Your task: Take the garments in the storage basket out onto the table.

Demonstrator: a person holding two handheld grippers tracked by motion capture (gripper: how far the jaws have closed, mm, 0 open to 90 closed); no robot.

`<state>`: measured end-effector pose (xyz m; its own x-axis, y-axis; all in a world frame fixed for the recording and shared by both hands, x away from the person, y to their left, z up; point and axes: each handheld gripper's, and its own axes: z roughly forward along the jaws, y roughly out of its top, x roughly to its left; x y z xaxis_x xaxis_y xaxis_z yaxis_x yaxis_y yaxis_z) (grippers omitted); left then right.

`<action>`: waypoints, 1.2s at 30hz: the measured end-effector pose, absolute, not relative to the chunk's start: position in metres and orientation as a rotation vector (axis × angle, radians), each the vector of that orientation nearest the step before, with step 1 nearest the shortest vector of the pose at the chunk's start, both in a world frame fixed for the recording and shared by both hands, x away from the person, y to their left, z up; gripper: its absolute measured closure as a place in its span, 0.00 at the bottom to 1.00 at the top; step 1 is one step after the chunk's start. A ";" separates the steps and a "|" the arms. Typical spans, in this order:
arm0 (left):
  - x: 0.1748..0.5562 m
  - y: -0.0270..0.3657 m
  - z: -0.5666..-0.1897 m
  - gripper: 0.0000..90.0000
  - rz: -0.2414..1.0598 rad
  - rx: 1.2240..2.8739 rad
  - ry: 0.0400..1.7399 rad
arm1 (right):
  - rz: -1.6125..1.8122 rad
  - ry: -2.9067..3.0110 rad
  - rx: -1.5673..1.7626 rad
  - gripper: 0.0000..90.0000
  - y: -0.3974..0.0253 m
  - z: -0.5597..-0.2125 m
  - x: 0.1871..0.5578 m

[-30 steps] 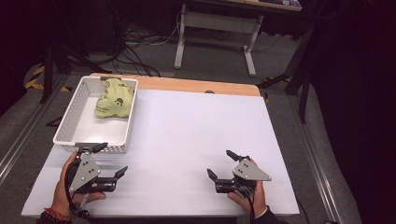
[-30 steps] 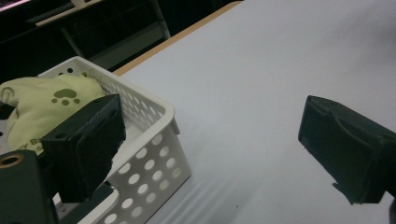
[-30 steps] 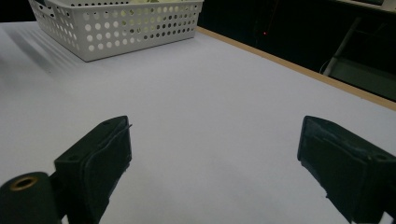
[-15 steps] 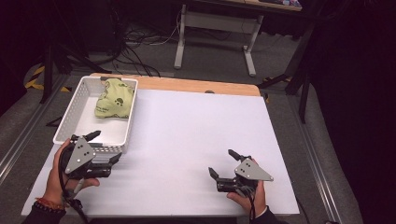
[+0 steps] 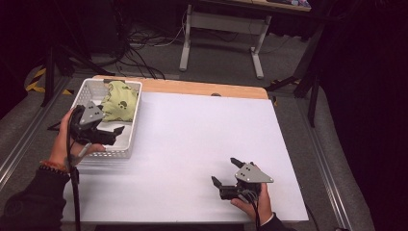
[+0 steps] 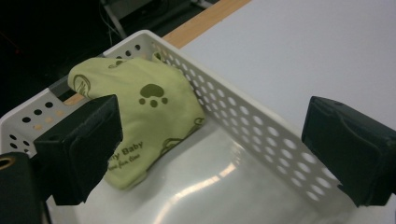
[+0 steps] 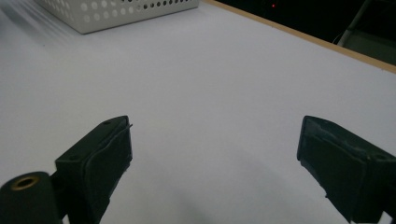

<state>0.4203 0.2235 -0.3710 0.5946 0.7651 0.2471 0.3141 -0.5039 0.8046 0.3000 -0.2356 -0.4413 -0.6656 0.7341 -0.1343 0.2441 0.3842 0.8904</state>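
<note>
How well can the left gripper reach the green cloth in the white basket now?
Probably yes. The left gripper is over the white basket with jaws wide open, and the green cloth lies uncovered just ahead. One jaw straddles the basket wall, which might catch.

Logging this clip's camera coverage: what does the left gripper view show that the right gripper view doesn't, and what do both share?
In the left gripper view: the inside of the white perforated basket, with a green cloth printed with paw marks and the words "Baby" lying at its far end, and the left gripper open, its jaws set wide over the basket.

In the right gripper view: the right gripper open above bare table, and a dark background with a small red light.

Shared: the white table top with its wooden edge, and the basket's perforated wall, seen from outside in the right gripper view.
</note>
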 end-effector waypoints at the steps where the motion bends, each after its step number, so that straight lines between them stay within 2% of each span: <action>1: 0.428 0.223 -0.371 0.07 0.777 2.091 0.857 | 1.239 2.137 0.836 0.12 -0.235 -0.443 0.300; 9: 0.487 0.222 -0.377 0.08 0.707 2.179 0.968 | 1.217 2.193 0.814 0.12 -0.230 -0.447 0.299; 17: 0.519 0.226 -0.395 0.07 0.612 2.193 1.112 | 1.204 2.216 0.797 0.12 -0.230 -0.449 0.299; 20: 0.533 0.223 -0.411 0.04 0.557 2.269 1.180 | 1.201 2.226 0.792 0.12 -0.231 -0.450 0.299; 22: 0.536 0.219 -0.415 0.02 0.583 2.296 1.195 | 1.203 2.232 0.782 0.12 -0.231 -0.450 0.299; 29: 0.548 0.221 -0.417 0.07 0.697 2.291 1.311 | 1.202 2.250 0.783 0.12 -0.229 -0.454 0.299; 32: 0.551 0.225 -0.418 0.07 0.684 2.258 1.337 | 1.198 2.259 0.779 0.12 -0.228 -0.454 0.299; 36: 0.555 0.222 -0.423 0.07 0.676 2.299 1.340 | 1.198 2.263 0.782 0.12 -0.228 -0.455 0.299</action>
